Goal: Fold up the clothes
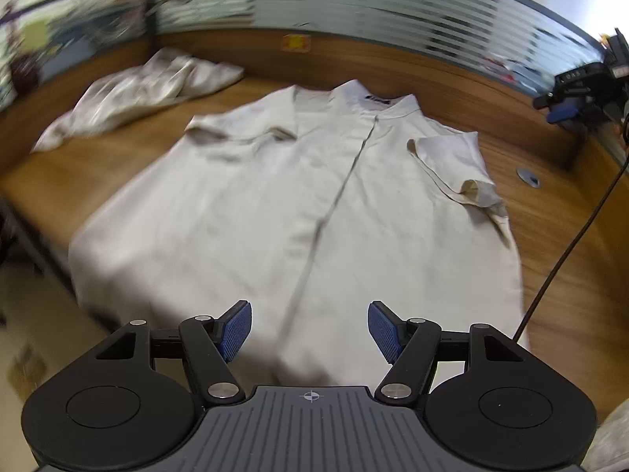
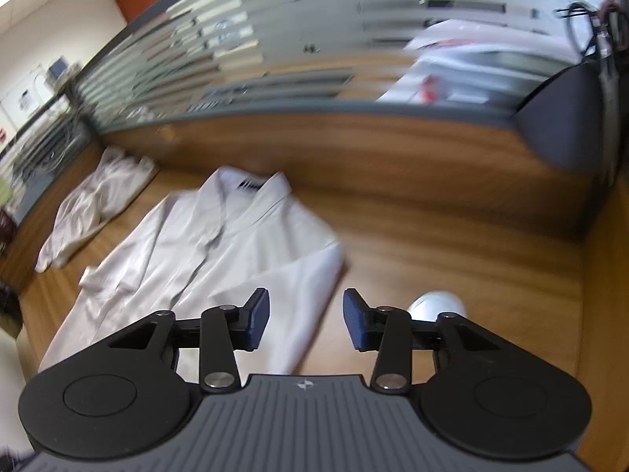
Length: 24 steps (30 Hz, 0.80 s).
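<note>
Shirt (image 1: 298,204) first: we see it spread flat on the wooden desk (image 1: 550,212), collar (image 1: 377,104) toward the back panel (image 1: 412,67), hem at the near edge, where the cloth seems to reach or hang over it. Its front placket runs straight down the middle. One short sleeve (image 1: 452,165) is folded in over the body on the right side in the left wrist view; the sleeve on the other side lies flat and slightly creased.

Our left gripper (image 1: 309,328) hovers over the hem with its blue pads (image 1: 236,330) wide apart and nothing between them. Our right gripper (image 2: 306,320) hangs at the shirt's (image 2: 220,259) right edge, partly over bare desk (image 2: 452,244), its pads (image 2: 257,318) at a middling gap and also empty.

Around the shirt we see a second, crumpled garment (image 1: 133,94) in the back left corner of the desk, apart from the collar. A round cable grommet (image 1: 528,177) sits in the desk to the right of the shirt, and a thin dark cable (image 1: 570,247) crosses that side in the left wrist view. A white rounded object (image 2: 436,305) shows just behind the right gripper's outer finger; we cannot tell what it is.

Frosted striped glass (image 2: 275,51) tops the back panel, walling off the far edge. Right of the shirt the desk is bare wood. The left strip beside the shirt is narrower, ending at the desk's left edge.
</note>
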Tool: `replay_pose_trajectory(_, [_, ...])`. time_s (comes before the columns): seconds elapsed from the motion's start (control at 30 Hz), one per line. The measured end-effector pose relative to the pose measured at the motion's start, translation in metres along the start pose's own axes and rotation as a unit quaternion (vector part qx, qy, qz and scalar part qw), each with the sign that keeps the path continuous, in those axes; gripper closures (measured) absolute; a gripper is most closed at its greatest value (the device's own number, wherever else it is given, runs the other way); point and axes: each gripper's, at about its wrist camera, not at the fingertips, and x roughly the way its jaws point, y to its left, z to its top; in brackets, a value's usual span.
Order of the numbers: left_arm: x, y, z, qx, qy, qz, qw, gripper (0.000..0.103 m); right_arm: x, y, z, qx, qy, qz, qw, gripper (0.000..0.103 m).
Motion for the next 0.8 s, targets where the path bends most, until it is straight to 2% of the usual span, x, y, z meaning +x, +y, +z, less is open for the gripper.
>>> replay_pose_trajectory(0.1, [-0.012,-0.023,-0.022,-0.024,-0.001,0.001,0.9997,0.034,0.005,-0.016,0.006,-0.009,-0.001,-0.007,1.000,0.050])
replay_pose_trajectory(0.27, [-0.009,-0.065,-0.048,-0.050,0.007,-0.028,0.9983,0.033,0.023,-0.040,0.000,0.010,0.011,0.015,1.000,0.050])
replay_pose_trajectory(0.37, [-0.002,-0.093,-0.058,-0.038,0.008,-0.062,0.9973,0.034,0.028,-0.052,-0.006,0.019,0.005,0.047,0.999,0.050])
replay_pose_trajectory(0.43, [0.002,-0.111,-0.062,-0.023,0.010,-0.081,0.9964,0.035,0.031,-0.056,-0.005,0.013,0.010,0.053,0.998,0.050])
replay_pose_trajectory(0.5, [0.007,-0.128,-0.065,-0.010,0.016,-0.098,0.9950,0.043,0.035,-0.056,-0.002,-0.006,0.026,0.040,0.999,0.050])
replay_pose_trajectory(0.57, [0.013,-0.143,-0.069,0.009,0.031,-0.104,0.9940,0.052,0.037,-0.058,0.002,-0.007,0.025,0.033,0.999,0.050])
replay_pose_trajectory(0.7, [0.022,-0.160,-0.077,0.032,0.059,-0.076,0.9949,0.067,0.043,-0.060,0.007,0.006,0.017,0.048,0.999,0.050])
replay_pose_trajectory(0.8, [0.022,-0.160,-0.078,0.039,0.056,-0.067,0.9955,0.070,0.048,-0.050,0.006,-0.010,0.020,0.054,0.998,0.050])
